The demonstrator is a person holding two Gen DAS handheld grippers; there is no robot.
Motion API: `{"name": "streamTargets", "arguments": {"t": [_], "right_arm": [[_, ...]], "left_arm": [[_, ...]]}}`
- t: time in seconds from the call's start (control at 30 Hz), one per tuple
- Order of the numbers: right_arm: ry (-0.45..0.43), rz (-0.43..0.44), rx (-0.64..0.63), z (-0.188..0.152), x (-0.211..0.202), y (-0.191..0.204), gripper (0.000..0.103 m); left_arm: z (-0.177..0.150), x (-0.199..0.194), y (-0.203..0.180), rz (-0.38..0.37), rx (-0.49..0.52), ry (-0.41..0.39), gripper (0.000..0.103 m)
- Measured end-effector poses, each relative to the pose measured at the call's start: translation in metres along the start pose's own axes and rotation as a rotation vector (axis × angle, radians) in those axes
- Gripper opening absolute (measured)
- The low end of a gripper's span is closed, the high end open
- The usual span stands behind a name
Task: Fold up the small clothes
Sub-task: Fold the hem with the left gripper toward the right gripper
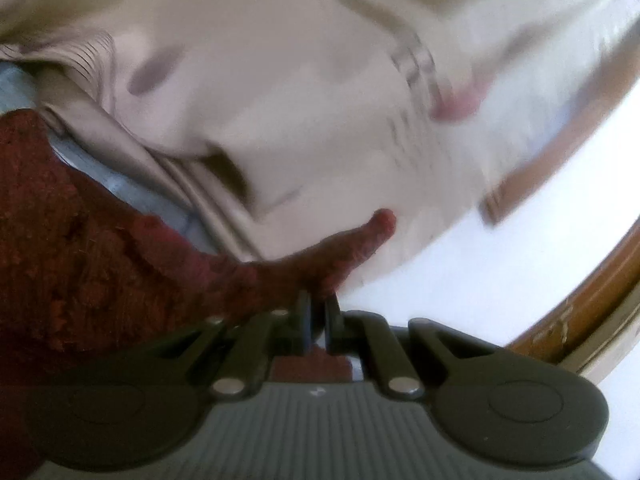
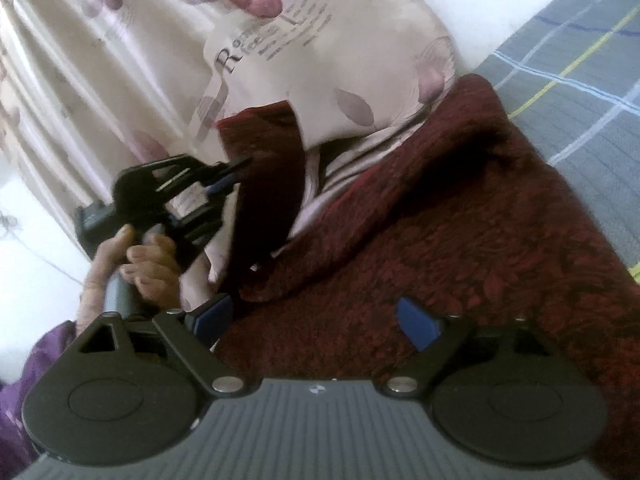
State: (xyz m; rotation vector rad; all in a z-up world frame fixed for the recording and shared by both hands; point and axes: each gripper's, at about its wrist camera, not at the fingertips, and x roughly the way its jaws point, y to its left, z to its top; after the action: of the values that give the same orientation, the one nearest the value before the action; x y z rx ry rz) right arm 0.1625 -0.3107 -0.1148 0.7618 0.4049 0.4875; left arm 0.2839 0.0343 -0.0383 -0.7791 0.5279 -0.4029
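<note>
Nearest in the right wrist view, the right tongs stand released, blue pads apart just over the dark red patterned cloth, which spreads across the grey checked bed cover. Farther left, a hand holds the left tongs, clenched on a lifted corner of that red cloth. Beyond lies a cream pillow with printed lettering and pink flowers, blurred in the left wrist view.
</note>
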Motion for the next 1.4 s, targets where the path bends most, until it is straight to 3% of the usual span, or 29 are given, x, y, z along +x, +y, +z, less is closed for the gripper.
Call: {"name": "streamTargets", "arguments": {"t": [0.33,0.5,0.53,0.6,0.63,0.67,0.73,0.9,0.97,1.07,1.13,1.3,1.4], "right_arm": [[-0.039,0.033,0.059,0.001,-0.005,-0.010,0.088],[-0.057,0.051,0.090,0.003,-0.007,-0.015,0.087],[-0.065,0.058,0.098,0.003,-0.009,-0.017,0.087],[-0.079,0.075,0.122,0.004,-0.012,-0.020,0.087],[-0.083,0.076,0.131,0.004,-0.014,-0.021,0.087],[-0.082,0.074,0.136,0.005,-0.016,-0.021,0.087],[-0.091,0.069,0.127,0.012,-0.024,-0.017,0.088],[-0.160,0.064,0.142,0.065,-0.044,-0.010,0.088],[-0.144,0.061,0.108,0.093,-0.041,-0.007,0.083],[-0.049,-0.035,-0.021,0.133,-0.012,0.004,0.067],[0.037,-0.086,-0.101,0.153,0.018,0.005,0.066],[0.153,-0.294,-0.212,0.172,0.093,-0.005,0.065],[0.244,-0.312,-0.192,0.168,0.127,-0.017,0.065]], "left_arm": [[-0.039,0.048,-0.004,-0.011,0.055,0.167,0.007],[-0.044,0.051,-0.001,-0.022,0.070,0.227,0.014],[-0.043,0.050,0.000,-0.033,0.063,0.237,0.022],[-0.042,0.051,0.000,-0.053,0.045,0.280,0.048],[-0.043,0.047,0.000,-0.067,0.034,0.285,0.067],[-0.044,0.042,-0.002,-0.084,0.035,0.270,0.080],[-0.045,0.029,-0.009,-0.092,0.074,0.236,0.089],[-0.035,-0.016,-0.013,-0.115,0.081,0.151,0.089],[-0.031,-0.045,-0.010,-0.041,0.099,0.071,0.089],[-0.027,-0.088,0.010,0.039,0.127,-0.035,0.089],[-0.026,-0.109,0.028,0.097,0.120,-0.074,0.089],[-0.029,-0.137,0.077,0.178,0.032,-0.068,0.089],[-0.032,-0.138,0.097,0.200,-0.016,-0.071,0.089]]}}
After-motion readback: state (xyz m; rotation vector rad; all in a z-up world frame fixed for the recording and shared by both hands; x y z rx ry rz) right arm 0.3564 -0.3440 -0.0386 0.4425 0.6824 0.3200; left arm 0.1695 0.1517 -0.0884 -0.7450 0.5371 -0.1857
